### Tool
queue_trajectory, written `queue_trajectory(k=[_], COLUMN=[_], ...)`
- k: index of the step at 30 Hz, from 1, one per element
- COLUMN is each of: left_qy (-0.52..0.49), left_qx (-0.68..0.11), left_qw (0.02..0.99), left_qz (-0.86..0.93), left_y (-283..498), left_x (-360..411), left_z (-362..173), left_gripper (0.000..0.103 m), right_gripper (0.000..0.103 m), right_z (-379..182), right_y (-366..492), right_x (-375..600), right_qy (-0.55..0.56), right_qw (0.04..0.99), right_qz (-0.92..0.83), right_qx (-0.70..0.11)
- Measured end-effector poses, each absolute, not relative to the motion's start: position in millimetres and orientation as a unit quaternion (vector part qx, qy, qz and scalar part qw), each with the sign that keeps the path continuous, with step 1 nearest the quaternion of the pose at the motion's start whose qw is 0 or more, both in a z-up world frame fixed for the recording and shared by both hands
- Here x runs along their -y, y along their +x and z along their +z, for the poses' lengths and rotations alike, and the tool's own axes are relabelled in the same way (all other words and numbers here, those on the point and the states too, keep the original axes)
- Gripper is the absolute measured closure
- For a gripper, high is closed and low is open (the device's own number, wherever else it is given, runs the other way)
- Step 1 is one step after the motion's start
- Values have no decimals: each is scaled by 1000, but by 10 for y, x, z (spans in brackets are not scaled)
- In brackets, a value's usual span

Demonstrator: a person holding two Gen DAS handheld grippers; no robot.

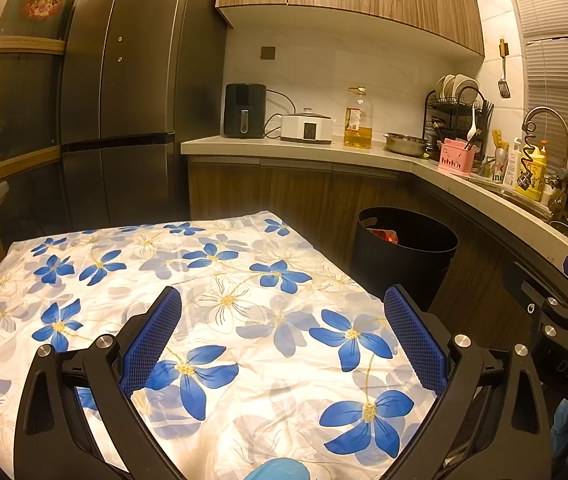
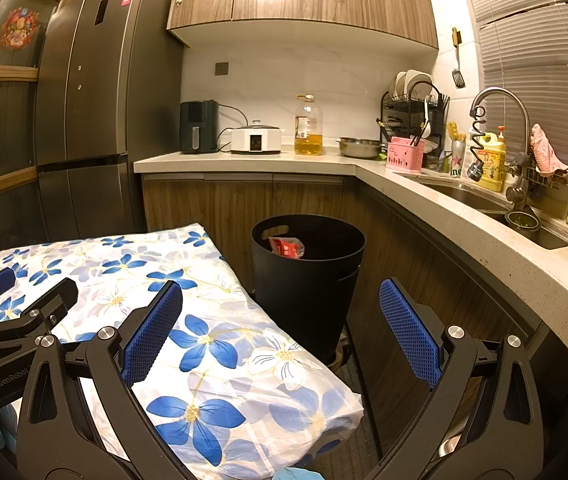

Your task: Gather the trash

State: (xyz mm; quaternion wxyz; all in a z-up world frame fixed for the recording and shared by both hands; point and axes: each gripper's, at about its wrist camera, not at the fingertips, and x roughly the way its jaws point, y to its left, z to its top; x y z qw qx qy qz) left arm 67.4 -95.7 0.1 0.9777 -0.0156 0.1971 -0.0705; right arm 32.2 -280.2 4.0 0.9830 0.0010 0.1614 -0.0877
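The left gripper hangs over a table covered by a flowered cloth, its 2 blue-padded fingers spread wide with nothing between them. The right gripper is likewise released, its fingers wide apart and empty; its left finger sits over the cloth's right edge, its right finger in front of the dark cabinet fronts.

In the left wrist view, the black bin stands on the floor at 2 o'clock from the gripper, just beside the table's far right corner and against the lower cabinets. In the right wrist view the bin is at 12 o'clock, between the table and the counter. A red wrapper lies inside it, showing above the rim on the left side; the same wrapper shows in the left view. No loose trash shows on the cloth in either view.

The left gripper's arm shows at 9 o'clock in the right view, resting above the cloth. A bit of blue glove shows at 6 o'clock in the left view.

On the counter stand a black air fryer, a white cooker, an oil bottle, a steel bowl, a pink caddy and a dish rack. A fridge stands at 10 o'clock.
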Motion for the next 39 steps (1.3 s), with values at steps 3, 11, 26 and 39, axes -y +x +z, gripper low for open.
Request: queue_trajectory(k=[3, 11, 26, 39], left_qy=[-15, -15, -14, -14], left_qx=[-197, -196, -196, -196], left_qw=[978, 978, 978, 978], left_qz=[-70, -70, -69, -67], left_y=[678, 674, 689, 708], left_x=[946, 951, 916, 896], left_z=[9, 5, 21, 30], left_gripper=[6, 6, 6, 6], right_gripper=[5, 5, 5, 5], right_z=[38, 42, 36, 30], right_y=[318, 316, 316, 310], right_x=[2802, 2795, 2793, 2792], right_qy=[1, 1, 1, 1], right_qw=[983, 983, 983, 983], right_qz=[-88, -88, -89, -89], right_qx=[-161, -160, -160, -159])
